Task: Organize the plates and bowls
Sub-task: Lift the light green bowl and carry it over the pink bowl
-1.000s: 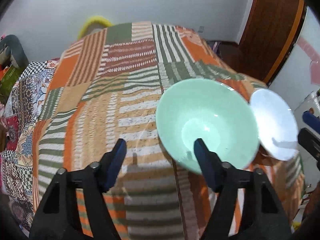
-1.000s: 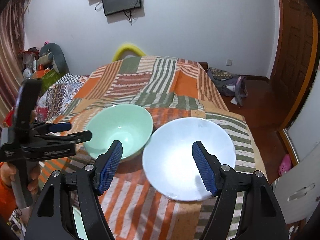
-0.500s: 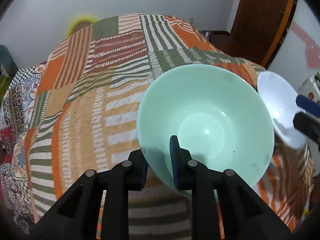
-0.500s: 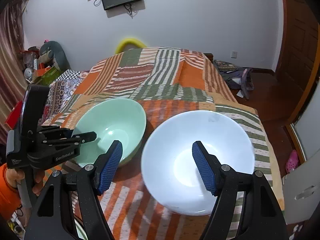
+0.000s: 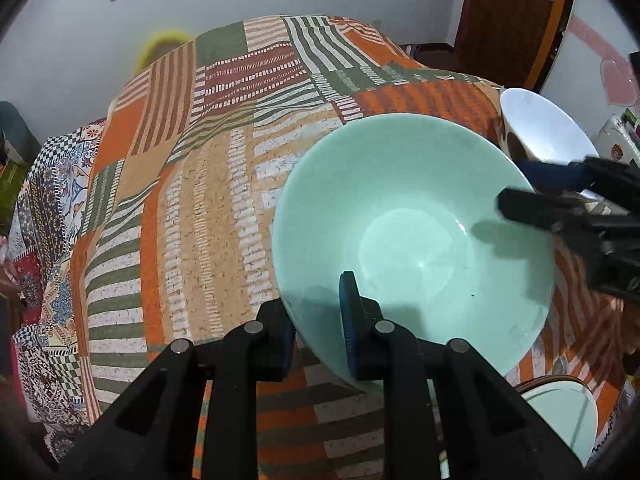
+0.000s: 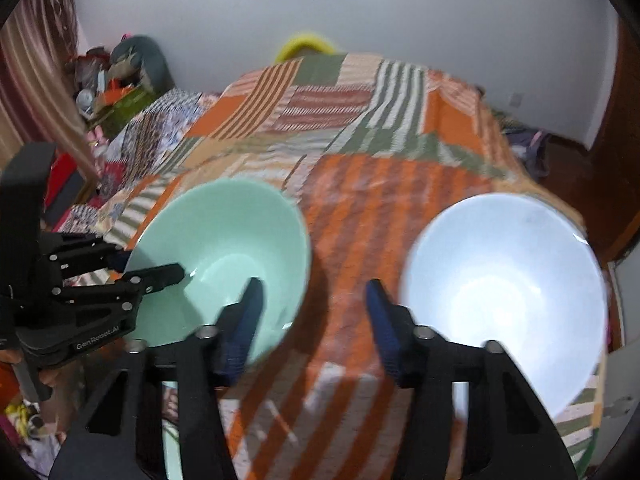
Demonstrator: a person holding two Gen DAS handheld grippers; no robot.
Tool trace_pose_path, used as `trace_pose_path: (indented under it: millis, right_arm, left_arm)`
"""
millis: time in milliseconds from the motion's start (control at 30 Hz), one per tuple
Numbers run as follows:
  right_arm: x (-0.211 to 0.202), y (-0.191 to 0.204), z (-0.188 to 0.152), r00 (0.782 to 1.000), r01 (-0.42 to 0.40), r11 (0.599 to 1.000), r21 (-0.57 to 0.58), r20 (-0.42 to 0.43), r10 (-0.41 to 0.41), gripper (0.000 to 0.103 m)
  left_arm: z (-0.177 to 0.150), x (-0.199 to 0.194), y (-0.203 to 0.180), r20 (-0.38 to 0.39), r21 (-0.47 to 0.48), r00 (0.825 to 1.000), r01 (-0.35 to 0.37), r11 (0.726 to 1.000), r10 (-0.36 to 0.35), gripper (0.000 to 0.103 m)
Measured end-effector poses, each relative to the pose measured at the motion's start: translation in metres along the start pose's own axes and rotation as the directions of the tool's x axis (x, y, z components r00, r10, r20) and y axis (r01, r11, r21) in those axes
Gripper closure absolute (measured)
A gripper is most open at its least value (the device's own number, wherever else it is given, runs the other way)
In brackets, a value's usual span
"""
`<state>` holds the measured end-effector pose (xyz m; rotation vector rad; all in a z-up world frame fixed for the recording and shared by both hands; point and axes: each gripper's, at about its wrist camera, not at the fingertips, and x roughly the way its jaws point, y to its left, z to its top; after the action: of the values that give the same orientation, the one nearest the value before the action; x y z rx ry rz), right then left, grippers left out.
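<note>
A mint-green bowl (image 5: 412,240) sits on the patchwork bedspread (image 5: 208,208). My left gripper (image 5: 316,308) is shut on its near rim, one pad inside and one outside. A white bowl (image 6: 504,292) stands to the right of the green bowl (image 6: 224,240), with a strip of orange cloth between them. My right gripper (image 6: 313,285) has its jaws closing. Its left finger lies over the green bowl's right side, its right finger beside the white bowl. In the left wrist view the right gripper (image 5: 516,184) straddles the green bowl's far right rim without pressing on it.
Another pale green dish (image 5: 560,412) lies low at the bed's near right corner. Cluttered shelves and a curtain (image 6: 36,80) are on the left, a wooden door (image 5: 512,20) on the right. The bed edge drops off just past the white bowl (image 5: 540,128).
My left gripper went from open to shut on the green bowl's rim. My right gripper swung left from around the white bowl to the green bowl, and its jaws narrowed.
</note>
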<state>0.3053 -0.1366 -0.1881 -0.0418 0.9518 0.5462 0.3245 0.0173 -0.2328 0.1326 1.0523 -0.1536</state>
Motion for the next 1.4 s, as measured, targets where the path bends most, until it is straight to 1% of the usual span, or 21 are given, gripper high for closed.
trace_pose_path:
  millis: [67,133,200,233,267,300,400,567,667,833,1100,1233,1400]
  right_arm:
    - [0.005,0.004,-0.002,1.0,0.0,1.0,-0.01,-0.013,0.0,0.061]
    - [0.01,0.006,-0.003,0.999,-0.006,1.0,-0.015,-0.034,0.005,0.065]
    - [0.016,0.007,-0.004,0.998,-0.016,1.0,-0.011,-0.055,0.015,0.076]
    - [0.018,0.007,-0.004,0.998,-0.028,1.0,-0.006,-0.064,0.027,0.079]
    - [0.019,0.006,-0.003,0.996,-0.045,0.999,0.001,-0.071,0.044,0.085]
    - [0.018,0.008,-0.004,0.997,-0.038,0.999,0.003,-0.072,0.038,0.085]
    - [0.015,0.012,-0.006,0.998,-0.007,1.0,-0.004,-0.062,0.007,0.087]
    - [0.006,0.014,-0.008,0.998,-0.005,1.0,0.011,-0.057,0.005,0.087]
    - [-0.004,0.019,-0.008,0.999,-0.002,1.0,0.011,-0.044,0.003,0.087]
    - [-0.021,0.03,-0.007,1.0,-0.011,1.0,0.01,-0.015,0.011,0.087]
    - [-0.054,0.062,-0.009,0.999,-0.025,0.999,-0.025,0.036,0.026,0.087]
    - [-0.064,0.081,-0.014,0.998,-0.036,0.998,-0.045,0.045,0.038,0.087]
    - [-0.073,0.107,-0.023,0.997,-0.059,0.996,-0.069,0.05,0.063,0.087]
  left_arm:
    - [0.0,0.0,0.0,0.002,-0.005,1.0,0.004,1.0,-0.004,0.083]
    - [-0.001,0.001,0.001,0.003,-0.009,1.0,0.011,1.0,-0.011,0.083]
    - [-0.002,0.0,0.0,0.003,-0.009,1.0,0.014,1.0,-0.014,0.083]
    - [-0.002,-0.001,0.0,0.004,-0.008,1.0,0.018,1.0,-0.018,0.083]
    - [-0.001,-0.002,-0.001,0.007,-0.006,1.0,0.018,1.0,-0.018,0.083]
    - [-0.001,-0.003,-0.001,0.007,-0.004,1.0,0.017,1.0,-0.017,0.083]
    - [-0.001,-0.006,-0.003,0.004,-0.008,1.0,0.026,1.0,-0.026,0.083]
    - [-0.008,-0.014,-0.006,0.003,-0.023,0.999,0.044,0.999,-0.044,0.083]
    - [-0.012,-0.026,-0.007,0.02,-0.035,0.998,0.053,0.998,-0.052,0.083]
    - [-0.021,-0.058,-0.004,0.069,-0.062,0.996,0.063,0.996,-0.059,0.083]
    - [-0.046,-0.114,0.007,0.132,-0.092,0.99,0.052,0.994,-0.039,0.083]
    - [-0.066,-0.142,0.015,0.161,-0.119,0.987,0.042,0.992,-0.023,0.083]
    - [-0.095,-0.169,0.027,0.179,-0.152,0.984,0.025,0.988,0.003,0.083]
